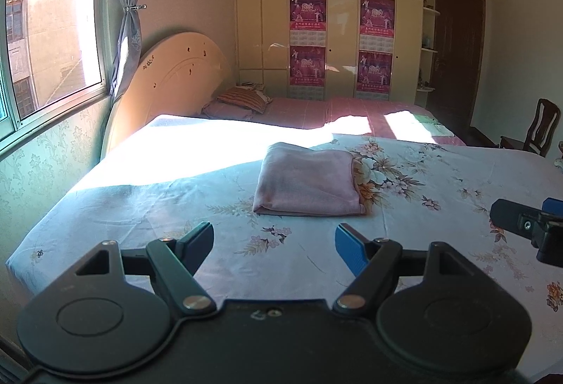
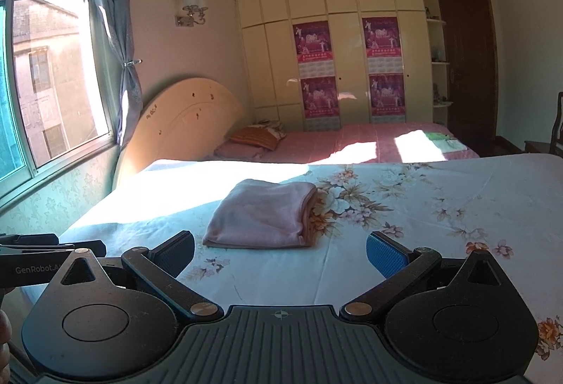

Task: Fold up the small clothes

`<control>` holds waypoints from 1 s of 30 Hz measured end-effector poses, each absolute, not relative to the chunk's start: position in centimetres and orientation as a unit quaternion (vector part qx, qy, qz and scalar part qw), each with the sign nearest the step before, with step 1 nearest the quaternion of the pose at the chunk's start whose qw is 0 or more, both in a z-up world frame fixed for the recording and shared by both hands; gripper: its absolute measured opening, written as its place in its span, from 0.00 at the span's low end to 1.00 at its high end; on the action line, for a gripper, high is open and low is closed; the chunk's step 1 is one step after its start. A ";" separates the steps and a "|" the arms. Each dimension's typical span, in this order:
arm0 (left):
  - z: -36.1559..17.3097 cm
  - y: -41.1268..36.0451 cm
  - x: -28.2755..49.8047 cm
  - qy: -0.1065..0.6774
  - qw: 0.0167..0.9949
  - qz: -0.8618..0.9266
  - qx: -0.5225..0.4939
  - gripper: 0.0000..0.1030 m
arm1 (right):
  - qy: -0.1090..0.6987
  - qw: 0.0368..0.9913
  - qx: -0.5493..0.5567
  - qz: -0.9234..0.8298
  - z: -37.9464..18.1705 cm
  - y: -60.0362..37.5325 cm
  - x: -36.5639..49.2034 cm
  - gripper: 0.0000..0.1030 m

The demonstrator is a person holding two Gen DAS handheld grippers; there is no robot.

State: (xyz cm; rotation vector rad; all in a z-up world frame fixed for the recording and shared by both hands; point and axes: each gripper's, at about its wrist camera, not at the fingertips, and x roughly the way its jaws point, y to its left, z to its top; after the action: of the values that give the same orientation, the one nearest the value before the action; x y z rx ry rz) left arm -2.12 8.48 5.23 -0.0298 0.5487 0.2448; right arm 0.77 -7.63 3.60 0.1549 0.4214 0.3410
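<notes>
A small pink garment (image 1: 308,180) lies folded into a neat rectangle on the floral bedsheet (image 1: 440,180); it also shows in the right wrist view (image 2: 262,215). My left gripper (image 1: 274,243) is open and empty, held above the bed just in front of the garment, not touching it. My right gripper (image 2: 281,252) is open and empty, also just short of the garment. The right gripper shows at the right edge of the left wrist view (image 1: 527,229). The left gripper shows at the left edge of the right wrist view (image 2: 49,254).
A second bed with a pink cover (image 1: 352,109) and pillows (image 1: 239,101) stands behind. A headboard (image 1: 169,85) and window (image 1: 45,32) are at left. Wardrobes with posters (image 1: 334,32) line the far wall. A wooden chair (image 1: 538,127) is at right.
</notes>
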 end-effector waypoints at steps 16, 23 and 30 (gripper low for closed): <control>5.4 7.9 -1.7 0.273 0.954 0.121 -0.011 0.73 | 0.212 0.958 0.074 0.178 3.0 -8.7 1.0 1.00; 5.5 7.7 -1.5 0.273 0.954 0.122 -0.009 0.73 | 0.213 0.958 0.075 0.178 3.1 -8.9 1.1 1.00; 5.7 7.4 -1.1 0.273 0.954 0.122 -0.005 0.73 | 0.214 0.957 0.075 0.179 3.2 -9.1 1.2 1.00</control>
State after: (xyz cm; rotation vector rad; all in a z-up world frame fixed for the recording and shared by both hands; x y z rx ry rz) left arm -1.12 7.44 5.66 -0.0104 0.5555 0.2480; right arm 1.17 -9.13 3.16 0.1531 0.4334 0.3627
